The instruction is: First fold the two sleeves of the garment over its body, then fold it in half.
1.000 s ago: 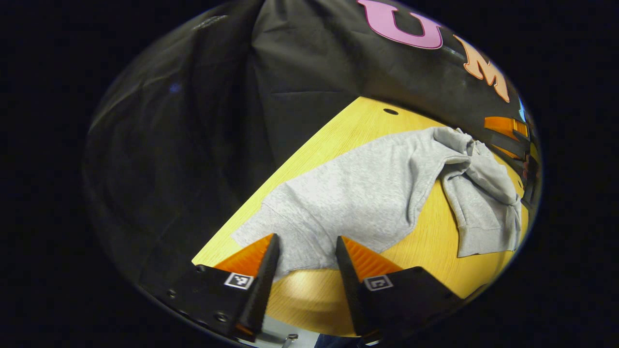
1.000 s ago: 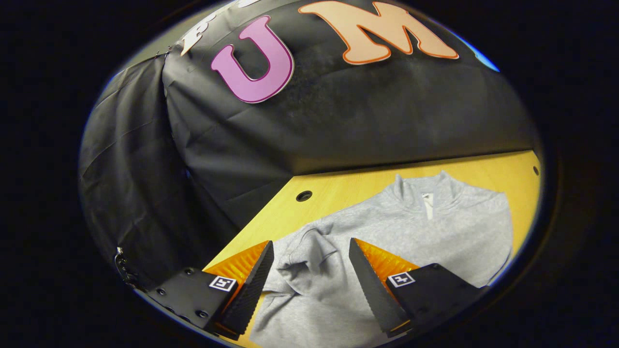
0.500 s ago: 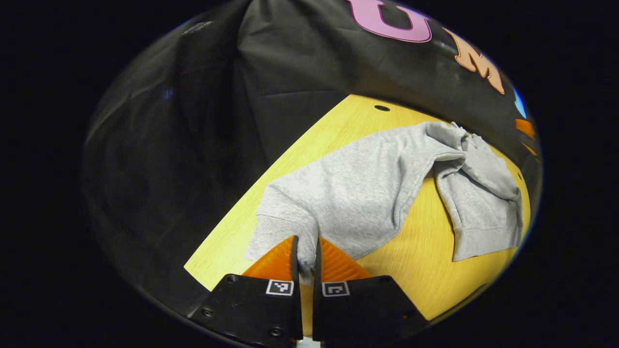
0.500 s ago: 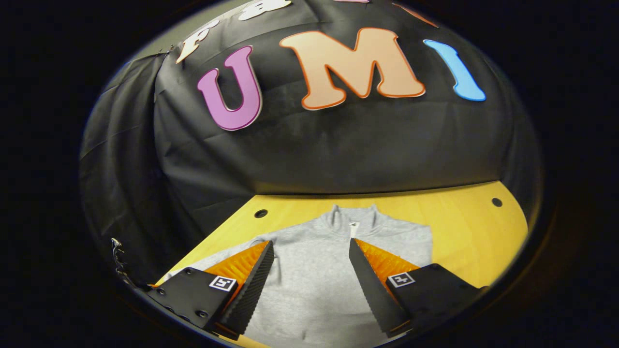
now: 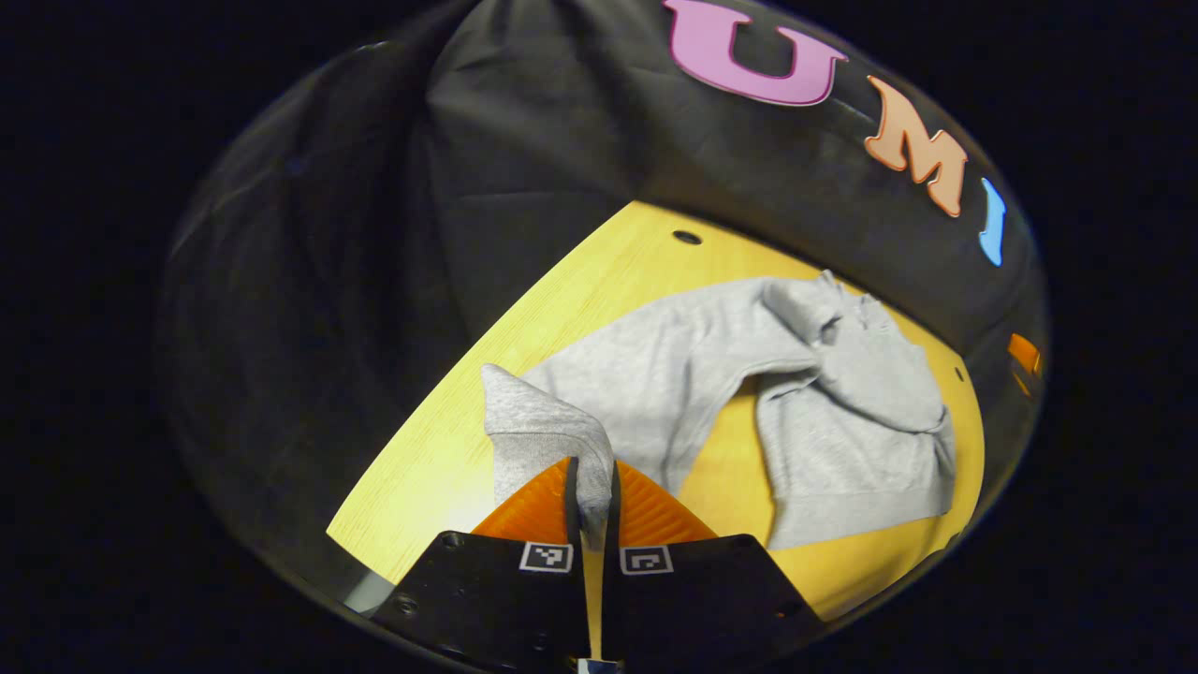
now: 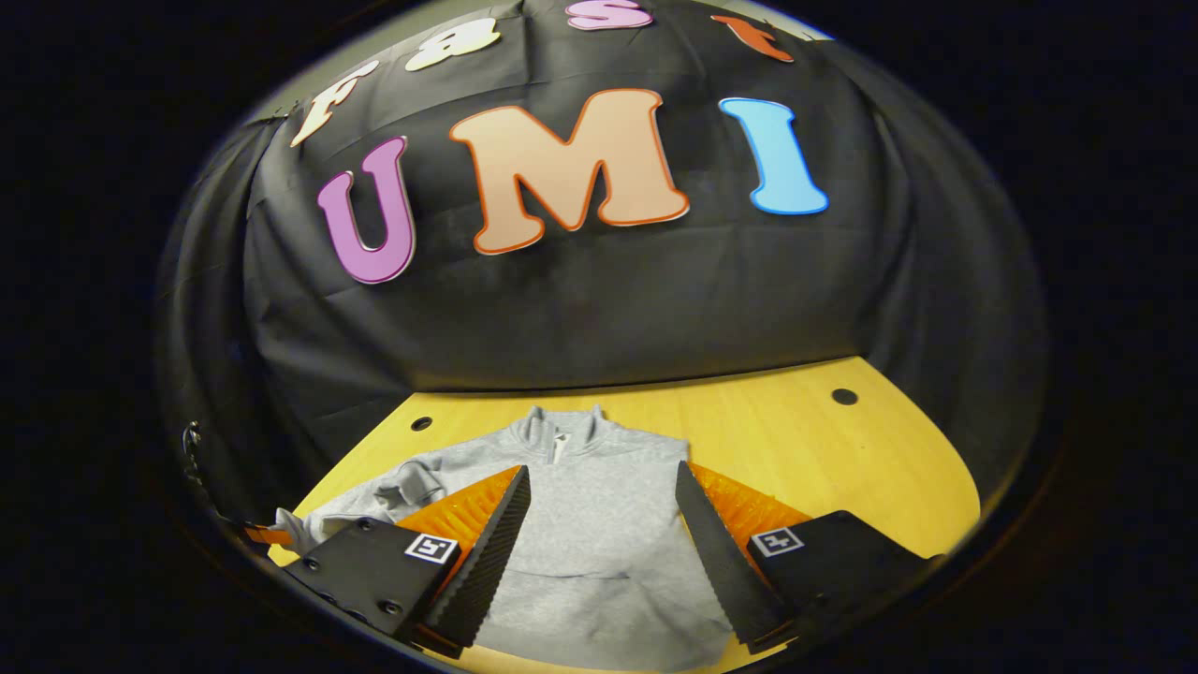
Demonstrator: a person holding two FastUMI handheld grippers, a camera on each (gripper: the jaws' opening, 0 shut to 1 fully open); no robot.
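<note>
Wooden table [image 5: 440, 468], black cloth wall behind.

Left gripper view: left gripper [image 5: 591, 487] clenched on the cuff of the grey garment's [image 5: 842, 412] sleeve [image 5: 538, 426], now lifted off the table, whereas a second ago the fingers stood apart around it; first sleeve fold is under way.

Right gripper view: right gripper [image 6: 599, 552] released, having drawn back; garment [image 6: 599, 505] lies between its fingers. No containers present.
</note>
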